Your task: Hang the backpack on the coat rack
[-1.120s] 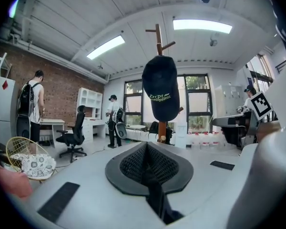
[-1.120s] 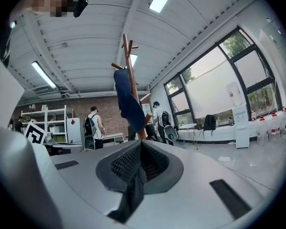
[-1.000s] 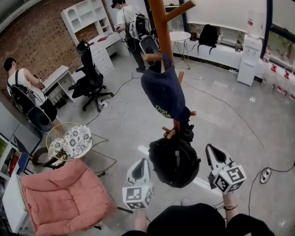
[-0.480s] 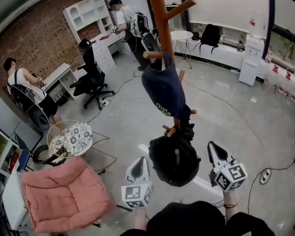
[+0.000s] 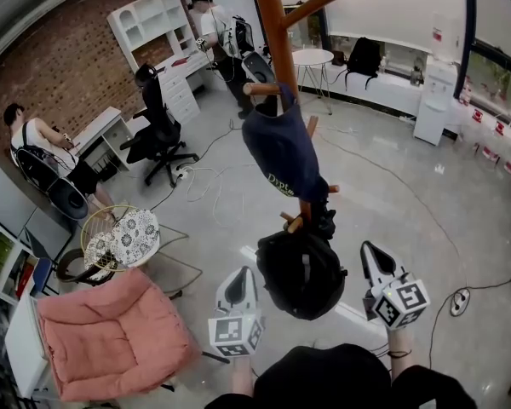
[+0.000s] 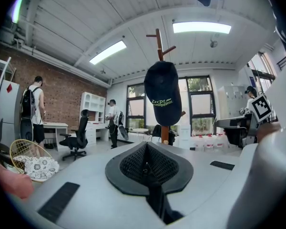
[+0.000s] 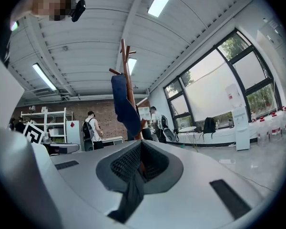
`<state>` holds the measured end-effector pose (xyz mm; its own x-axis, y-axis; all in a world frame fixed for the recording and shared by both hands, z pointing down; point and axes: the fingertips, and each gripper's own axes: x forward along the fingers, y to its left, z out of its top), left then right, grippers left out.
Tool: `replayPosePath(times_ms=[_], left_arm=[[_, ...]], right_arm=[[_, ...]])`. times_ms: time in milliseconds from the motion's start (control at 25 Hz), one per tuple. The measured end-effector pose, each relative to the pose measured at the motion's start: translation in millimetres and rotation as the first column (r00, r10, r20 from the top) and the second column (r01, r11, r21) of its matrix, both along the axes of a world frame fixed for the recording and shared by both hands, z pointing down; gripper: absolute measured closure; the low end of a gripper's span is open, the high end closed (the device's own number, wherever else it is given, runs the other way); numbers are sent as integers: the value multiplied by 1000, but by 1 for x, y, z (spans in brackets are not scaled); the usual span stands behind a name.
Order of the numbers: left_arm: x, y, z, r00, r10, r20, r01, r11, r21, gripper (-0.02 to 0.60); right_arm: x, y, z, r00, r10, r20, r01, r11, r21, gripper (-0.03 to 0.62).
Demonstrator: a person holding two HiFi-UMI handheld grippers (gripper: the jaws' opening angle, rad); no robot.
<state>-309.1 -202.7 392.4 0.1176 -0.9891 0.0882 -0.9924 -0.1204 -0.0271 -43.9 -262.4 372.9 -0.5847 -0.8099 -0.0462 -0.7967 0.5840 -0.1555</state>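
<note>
A black backpack [image 5: 302,271] hangs from a low peg of the wooden coat rack [image 5: 272,24], just in front of me. Higher up on the rack a navy cap [image 5: 281,152] hangs from another peg. My left gripper [image 5: 240,276] is left of the backpack and my right gripper [image 5: 370,252] is right of it; both are apart from it. In the left gripper view the jaws [image 6: 145,166] are shut on nothing, with the cap [image 6: 163,92] straight ahead. In the right gripper view the gripper [image 7: 138,168] is likewise shut and empty, and the cap [image 7: 126,106] and pole rise beyond it.
A pink armchair [image 5: 111,339] sits at the lower left, beside a wicker stool [image 5: 119,241] with a lace cushion. A black office chair [image 5: 157,135], desks and two people stand further back. Cables and a power strip [image 5: 460,301] lie on the floor.
The backpack and both grippers keep their places; only the head view has shifted slightly.
</note>
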Motion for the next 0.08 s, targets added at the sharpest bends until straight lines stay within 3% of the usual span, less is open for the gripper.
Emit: replayPosePath(times_ms=[80], left_arm=[[1, -2, 1, 1000, 1, 3, -1, 1000, 1, 566]], right_arm=[[1, -2, 2, 1000, 0, -10, 0, 1000, 3, 580]])
